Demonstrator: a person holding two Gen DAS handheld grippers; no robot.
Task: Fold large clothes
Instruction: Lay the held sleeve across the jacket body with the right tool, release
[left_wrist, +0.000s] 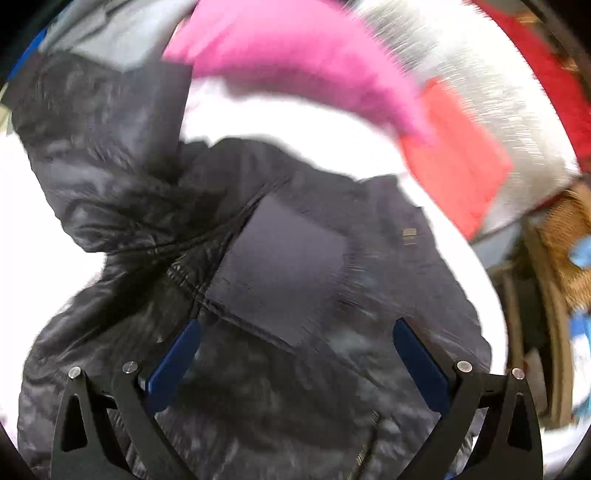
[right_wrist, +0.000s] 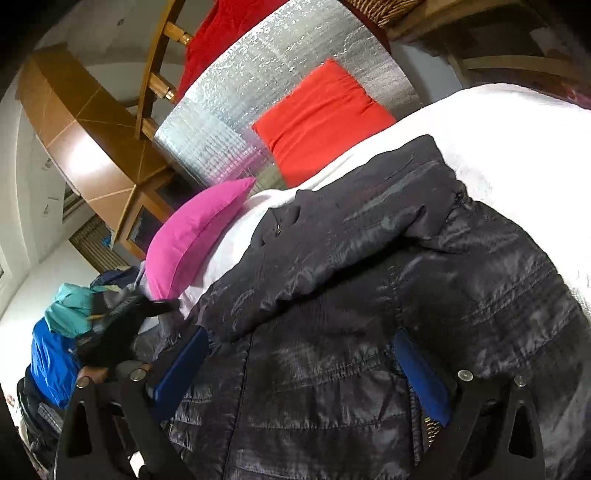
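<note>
A: Where does the black quilted jacket (right_wrist: 388, 295) lie?

B: On the white bed (right_wrist: 517, 147), spread through the middle and lower part of both views. In the left wrist view the jacket (left_wrist: 258, 258) is blurred, with a plain dark patch near the centre and a bunched part running to the upper left.

A: And the left tool (left_wrist: 295, 332)?

B: Spread wide, its blue fingers (left_wrist: 177, 365) low in the frame over the jacket. It holds nothing.

A: The right tool (right_wrist: 301, 347)?

B: Also wide apart, low in the frame, one blue finger (right_wrist: 417, 369) lying against the quilted cloth. Whether it presses in, I cannot tell.

A: What else shows?

B: In the right wrist view a pink pillow (right_wrist: 192, 236) sits left of centre at the bed's edge, a red pillow (right_wrist: 321, 118) above it against a silver foil sheet (right_wrist: 258, 85). A heap of blue and teal clothes (right_wrist: 62, 332) lies at the lower left.
</note>
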